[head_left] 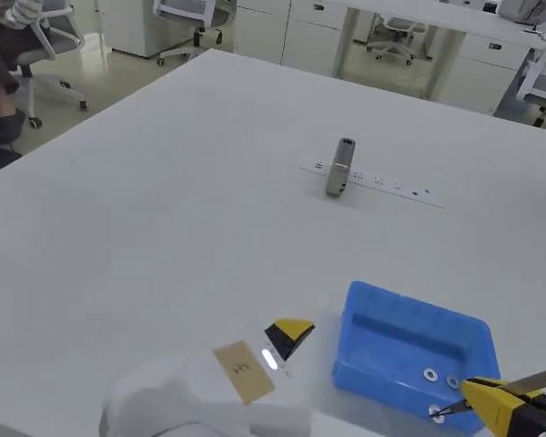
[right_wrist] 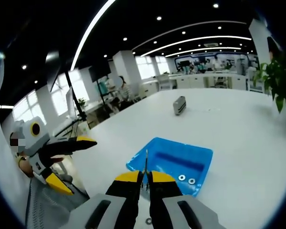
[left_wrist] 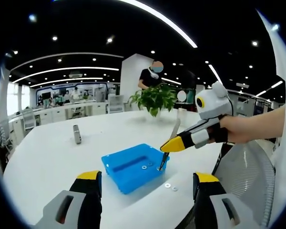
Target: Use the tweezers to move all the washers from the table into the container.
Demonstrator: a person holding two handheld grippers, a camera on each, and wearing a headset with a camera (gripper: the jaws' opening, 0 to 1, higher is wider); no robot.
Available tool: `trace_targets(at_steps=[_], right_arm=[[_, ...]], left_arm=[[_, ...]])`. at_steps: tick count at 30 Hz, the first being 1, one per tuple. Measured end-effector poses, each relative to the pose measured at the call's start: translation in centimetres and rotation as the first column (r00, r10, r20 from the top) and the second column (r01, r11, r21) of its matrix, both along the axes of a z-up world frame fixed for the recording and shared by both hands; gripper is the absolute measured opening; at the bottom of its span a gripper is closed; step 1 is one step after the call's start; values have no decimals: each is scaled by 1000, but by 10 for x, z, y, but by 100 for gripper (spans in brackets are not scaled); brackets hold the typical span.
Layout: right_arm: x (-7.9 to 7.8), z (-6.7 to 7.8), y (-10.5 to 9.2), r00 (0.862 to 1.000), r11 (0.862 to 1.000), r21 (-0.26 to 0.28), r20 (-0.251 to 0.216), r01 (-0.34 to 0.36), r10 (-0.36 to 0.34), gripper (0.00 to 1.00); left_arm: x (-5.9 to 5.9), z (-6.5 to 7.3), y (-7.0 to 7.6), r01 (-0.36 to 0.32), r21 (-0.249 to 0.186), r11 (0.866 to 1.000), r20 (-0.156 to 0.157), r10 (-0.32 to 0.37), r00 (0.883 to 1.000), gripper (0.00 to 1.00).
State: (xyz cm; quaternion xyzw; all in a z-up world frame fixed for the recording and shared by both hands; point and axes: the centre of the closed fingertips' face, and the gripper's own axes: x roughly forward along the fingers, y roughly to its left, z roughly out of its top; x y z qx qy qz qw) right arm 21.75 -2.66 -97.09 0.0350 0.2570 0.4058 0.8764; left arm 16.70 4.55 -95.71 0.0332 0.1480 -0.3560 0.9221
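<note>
Altogether four washers (left_wrist: 144,167) are visible: two lie inside the single blue container (left_wrist: 128,172), and two rest on the white bench (left_wrist: 47,157) just beside its front wall. The right gripper (right_wrist: 144,175) has its jaws pinched on the one pair of tweezers (right_wrist: 146,162), tips at the container's edge. The left gripper (left_wrist: 148,176) has its jaws spread wide, holding nothing. Around them is an open office with ceiling lights and one potted plant (left_wrist: 155,98).

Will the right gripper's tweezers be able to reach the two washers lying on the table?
Probably yes. The right gripper holds the tweezers at the container's edge, and the washers lie on the table just beside it, with nothing between.
</note>
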Motion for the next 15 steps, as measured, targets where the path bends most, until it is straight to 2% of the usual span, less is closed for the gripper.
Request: trace_targets(at_steps=[3, 8, 15], right_arm=[[4, 4, 0, 1000, 1000, 10, 5, 7, -7, 3], [11, 8, 0, 1000, 1000, 24, 9, 14, -14, 3], [21, 11, 7, 1000, 999, 43, 5, 18, -19, 3]], left_arm=[[0, 0, 0, 1, 7, 1000, 4, -1, 1000, 79], [1, 1, 2, -11, -13, 1000, -3, 11, 1000, 79], [-1, 1, -1, 6, -14, 1000, -2, -6, 1000, 79]])
